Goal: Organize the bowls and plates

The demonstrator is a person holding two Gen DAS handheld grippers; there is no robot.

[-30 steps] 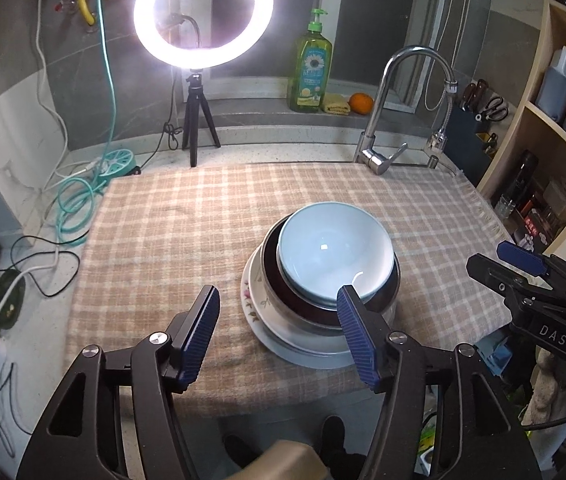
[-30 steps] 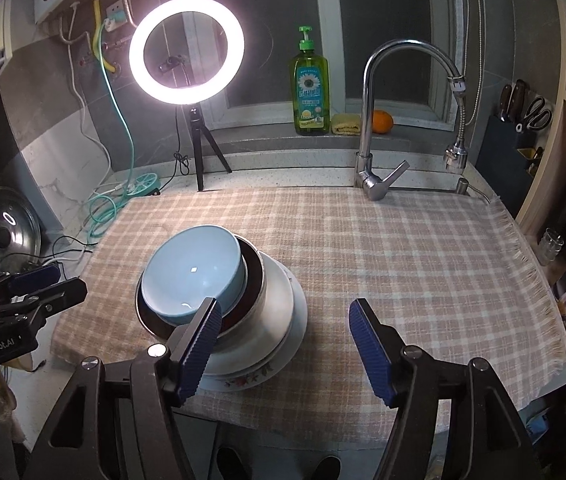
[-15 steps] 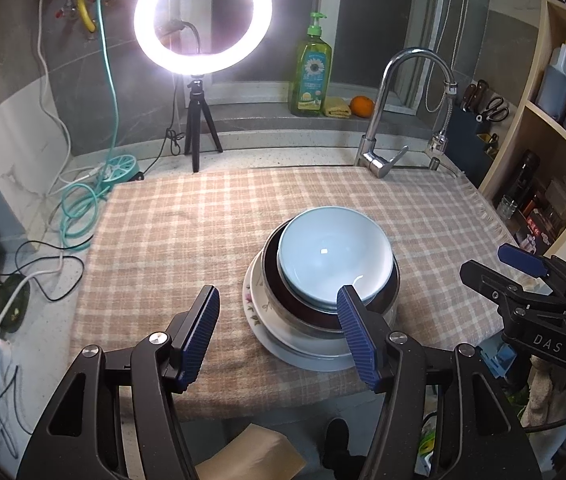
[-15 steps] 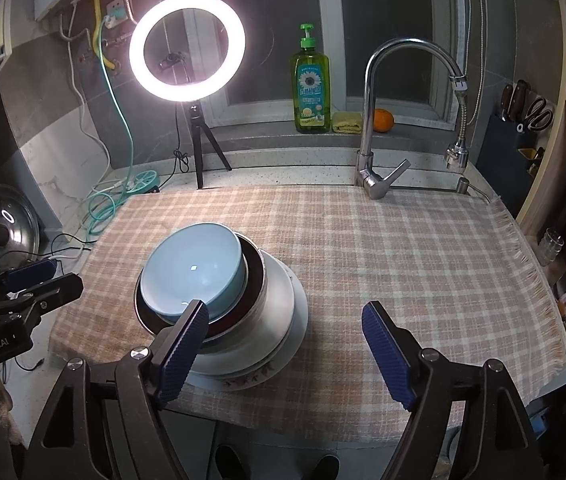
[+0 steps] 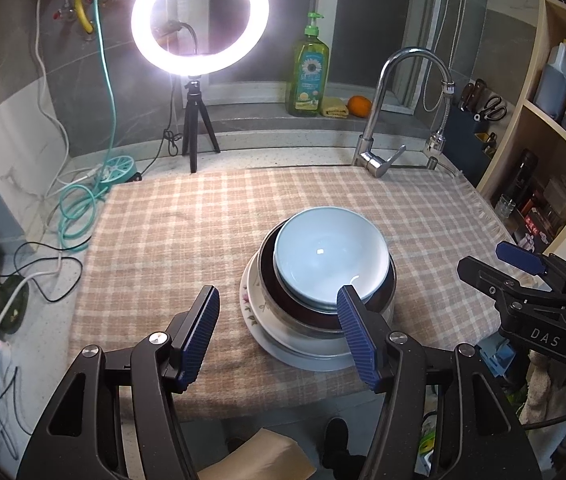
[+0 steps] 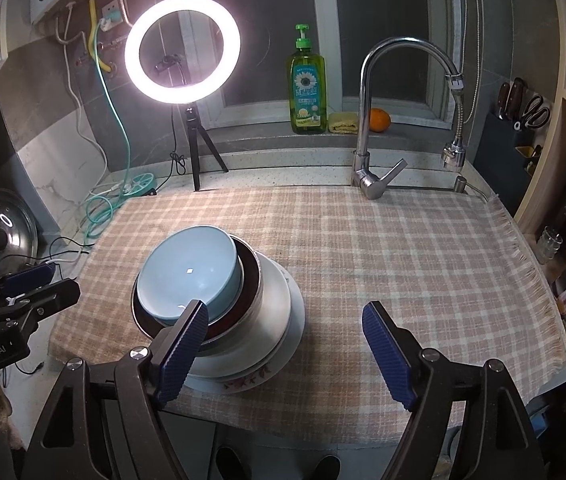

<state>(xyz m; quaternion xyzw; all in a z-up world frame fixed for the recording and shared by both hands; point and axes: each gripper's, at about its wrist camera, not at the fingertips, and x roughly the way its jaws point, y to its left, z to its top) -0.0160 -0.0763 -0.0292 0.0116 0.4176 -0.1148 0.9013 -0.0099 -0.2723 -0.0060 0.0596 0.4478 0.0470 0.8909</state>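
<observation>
Left wrist view: stack of crockery on checked cloth (image 5: 187,236) over worktop, near front edge. Pale blue bowl (image 5: 329,254) on top, nested in dark-lined bowl (image 5: 379,298), white plate and floral-rimmed plate (image 5: 249,304) beneath. Left tool (image 5: 279,336) part open, empty, short of stack.

Right wrist view: same stack (image 6: 219,300) left of centre. Right tool (image 6: 285,350) wide, empty. Judged: glazed ceramic, rigid, heavy as stack, slippery, chips easily. Best hold: rim of blue bowl, one piece per lift.
</observation>
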